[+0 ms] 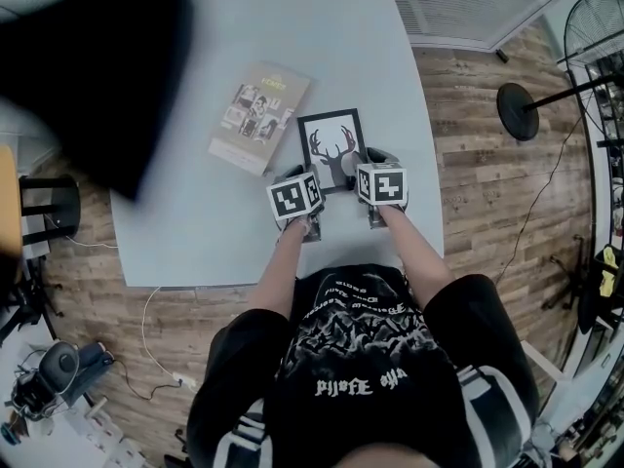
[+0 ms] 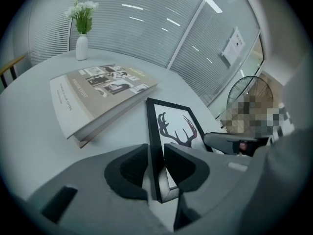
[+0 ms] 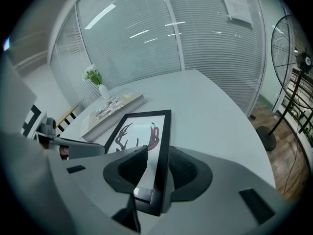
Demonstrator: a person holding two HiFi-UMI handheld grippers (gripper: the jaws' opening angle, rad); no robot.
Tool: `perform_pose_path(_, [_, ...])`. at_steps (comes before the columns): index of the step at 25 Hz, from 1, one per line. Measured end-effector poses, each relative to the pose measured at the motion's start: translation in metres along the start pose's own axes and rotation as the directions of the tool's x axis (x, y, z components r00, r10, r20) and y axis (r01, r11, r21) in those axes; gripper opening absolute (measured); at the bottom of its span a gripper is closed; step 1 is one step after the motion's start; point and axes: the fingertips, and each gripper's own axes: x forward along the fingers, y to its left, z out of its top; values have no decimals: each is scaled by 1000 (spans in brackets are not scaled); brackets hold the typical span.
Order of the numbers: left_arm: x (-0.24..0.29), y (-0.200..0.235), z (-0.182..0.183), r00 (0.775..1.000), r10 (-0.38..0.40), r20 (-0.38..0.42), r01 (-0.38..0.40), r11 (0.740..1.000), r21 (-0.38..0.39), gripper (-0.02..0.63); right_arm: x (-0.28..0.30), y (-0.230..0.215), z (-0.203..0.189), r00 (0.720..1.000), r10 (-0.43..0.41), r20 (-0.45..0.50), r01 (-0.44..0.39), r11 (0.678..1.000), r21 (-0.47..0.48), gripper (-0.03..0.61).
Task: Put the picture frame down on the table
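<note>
Pinching frame (image 2: pixel 173 126) between fingers (image 2: pixel 188 166) (both edges)

Bright, even indoor light; ceiling strips glare on glass wall; fisheye warps edges; dark blurred patch top-left, head view.

Right gripper (image 3: pixel 155 173) jaws clamp picture frame (image 3: pixel 142 136) right edge; book (image 3: pixel 115 109), vase (image 3: pixel 103 92) beyond.

The black rectangular picture frame (image 2: pixel 152 141) looks smooth and semi-matt. The pale grey table (image 1: pixel 195 222) is smooth and matt. The tan book (image 1: pixel 258 115) has a matt paper cover, and the brown floor (image 1: pixel 487 164) is grained wood.
</note>
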Motion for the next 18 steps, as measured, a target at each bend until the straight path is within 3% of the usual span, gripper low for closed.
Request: perform_pose_path(18, [-78,-20,17,974,-49,223,15,988,152,104,-67,36,17,980,51,192,-37,996,-77,123])
